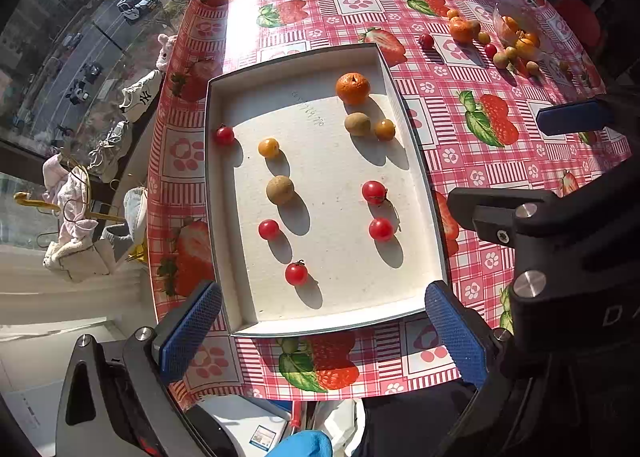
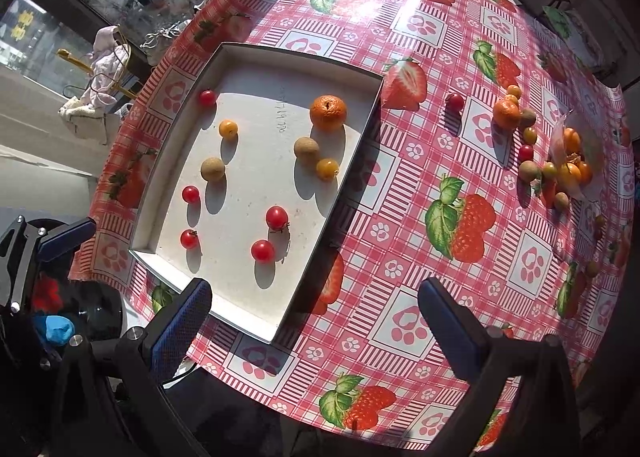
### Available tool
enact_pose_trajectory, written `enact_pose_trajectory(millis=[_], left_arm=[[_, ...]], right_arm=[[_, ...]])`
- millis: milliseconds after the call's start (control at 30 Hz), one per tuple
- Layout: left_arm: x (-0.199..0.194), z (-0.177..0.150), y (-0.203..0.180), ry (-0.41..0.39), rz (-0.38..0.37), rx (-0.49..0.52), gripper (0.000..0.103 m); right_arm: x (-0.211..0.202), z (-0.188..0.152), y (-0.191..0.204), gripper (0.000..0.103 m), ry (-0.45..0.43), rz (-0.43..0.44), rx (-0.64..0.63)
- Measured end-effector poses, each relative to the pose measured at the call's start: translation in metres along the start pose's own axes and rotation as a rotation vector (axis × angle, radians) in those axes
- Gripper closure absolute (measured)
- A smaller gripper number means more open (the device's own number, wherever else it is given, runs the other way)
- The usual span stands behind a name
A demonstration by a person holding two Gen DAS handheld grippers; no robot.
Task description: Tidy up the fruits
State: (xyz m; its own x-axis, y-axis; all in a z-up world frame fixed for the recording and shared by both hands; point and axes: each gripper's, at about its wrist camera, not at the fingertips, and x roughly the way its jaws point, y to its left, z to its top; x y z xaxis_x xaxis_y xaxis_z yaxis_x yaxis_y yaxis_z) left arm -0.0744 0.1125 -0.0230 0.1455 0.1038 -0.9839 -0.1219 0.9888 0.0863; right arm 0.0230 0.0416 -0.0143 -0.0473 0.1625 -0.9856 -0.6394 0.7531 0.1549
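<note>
Beside the tray (image 1: 224, 193), a sneaker (image 1: 141, 95) reads "NY"; both claws gape wide, empty.

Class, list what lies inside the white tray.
Inside the white tray: one mandarin, five cherry tomatoes, two brown longans and two small orange fruits. Nothing is covered.

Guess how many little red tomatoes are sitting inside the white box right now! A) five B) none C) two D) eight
A, five red tomatoes lie in the white box: one by the far left wall, two on the right side, and two toward the near left; the other fruits in it are orange, yellow or brown.
</note>
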Motion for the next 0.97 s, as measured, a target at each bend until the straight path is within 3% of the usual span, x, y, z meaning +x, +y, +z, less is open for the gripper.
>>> enact_pose_trajectory(millis=[967], left_arm=[[0.0013, -0.0023, -0.0022, 0.003, -0.022, 0.015, 0.001]], right_arm=[[0.0, -0.0027, 0.0059, 0.0, 0.006, -0.009, -0.015]])
